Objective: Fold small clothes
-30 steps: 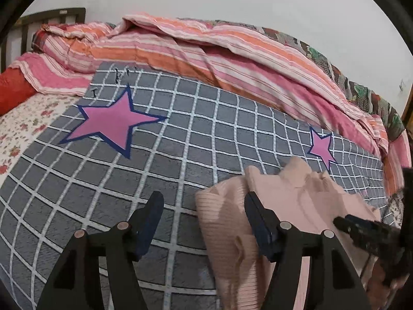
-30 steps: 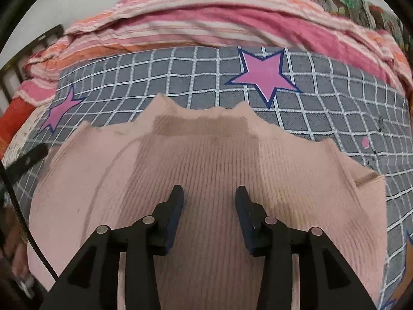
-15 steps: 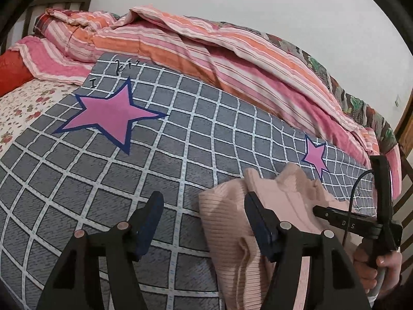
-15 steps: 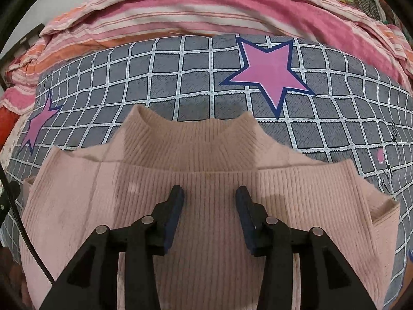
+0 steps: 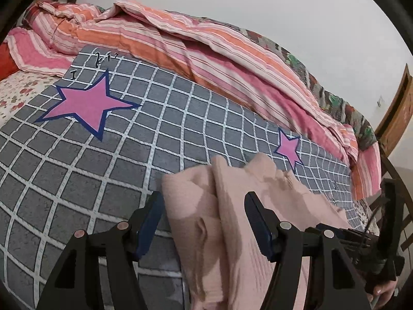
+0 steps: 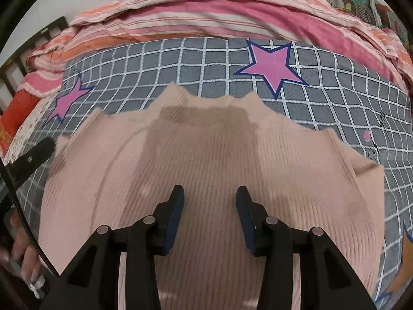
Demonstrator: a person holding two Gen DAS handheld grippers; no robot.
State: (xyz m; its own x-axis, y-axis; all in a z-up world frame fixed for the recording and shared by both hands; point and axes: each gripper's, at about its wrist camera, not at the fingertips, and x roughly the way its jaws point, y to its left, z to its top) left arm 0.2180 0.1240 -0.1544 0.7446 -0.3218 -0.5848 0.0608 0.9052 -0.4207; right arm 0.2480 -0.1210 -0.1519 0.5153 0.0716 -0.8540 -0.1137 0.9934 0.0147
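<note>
Sweater: pale pink ribbed knit sweater (image 6: pixel 214 160) lay spread on the grey grid-patterned blanket with pink stars (image 5: pixel 108 170), its collar toward the blanket's far edge, body reaching the near edge.
Change in sweater: half a second earlier the collar looked flat and sharp; it now appeared blurred and rippled in the right wrist view.
Left gripper: left gripper (image 5: pixel 204 222) hung released, jaws apart, straddling the sweater's bunched side edge; no pad visibly pressed the cloth. Its spread matched a second before.
Change in left view: more sweater sat between the jaws than a second earlier, when only the right finger overlapped it.
Right gripper: right gripper (image 6: pixel 210 214) hovered over the sweater's chest, jaws parted and grasping nothing, same gap as before.
Bedding: striped pink and orange quilt (image 5: pixel 206 46) stayed heaped along the blanket's far edge.
Person: a hand (image 6: pixel 24 255) showed at the lower left of the right wrist view.
</note>
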